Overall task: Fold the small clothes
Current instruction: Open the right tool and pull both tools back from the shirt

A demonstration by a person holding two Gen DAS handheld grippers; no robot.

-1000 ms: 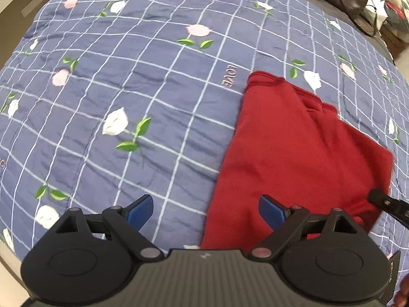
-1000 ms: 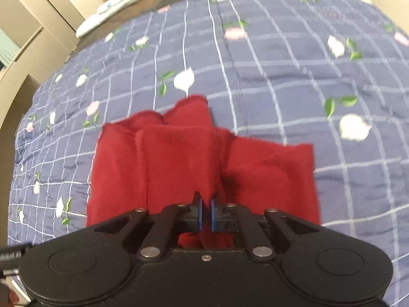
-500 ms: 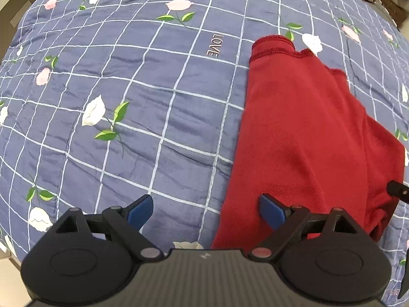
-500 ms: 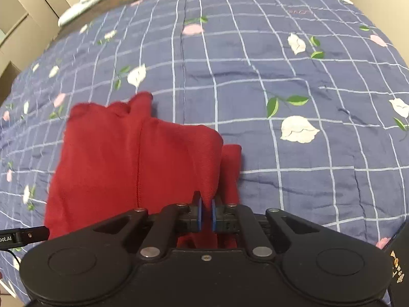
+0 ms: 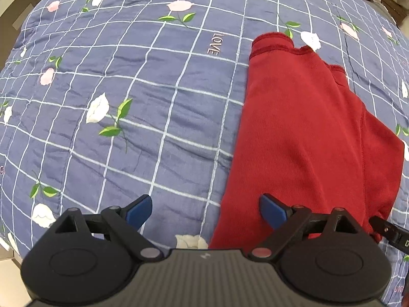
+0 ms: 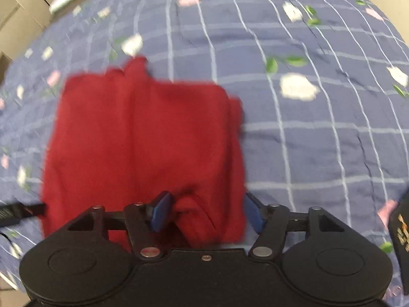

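My right gripper is opening over the near hem of the red garment, folded mid-bedspread; left gripper wide, empty; I judge withdrawing could snag and undo the fold.

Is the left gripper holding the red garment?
No; the left gripper is open, with the red garment flat on the quilt.

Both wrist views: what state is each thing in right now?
red garment: folded over, lying flat on the bedspread.
left gripper: open, empty, one finger over the garment's edge.
right gripper: jaws opening, garment's near edge bunched between them.
bedspread: spread out, slightly wrinkled.
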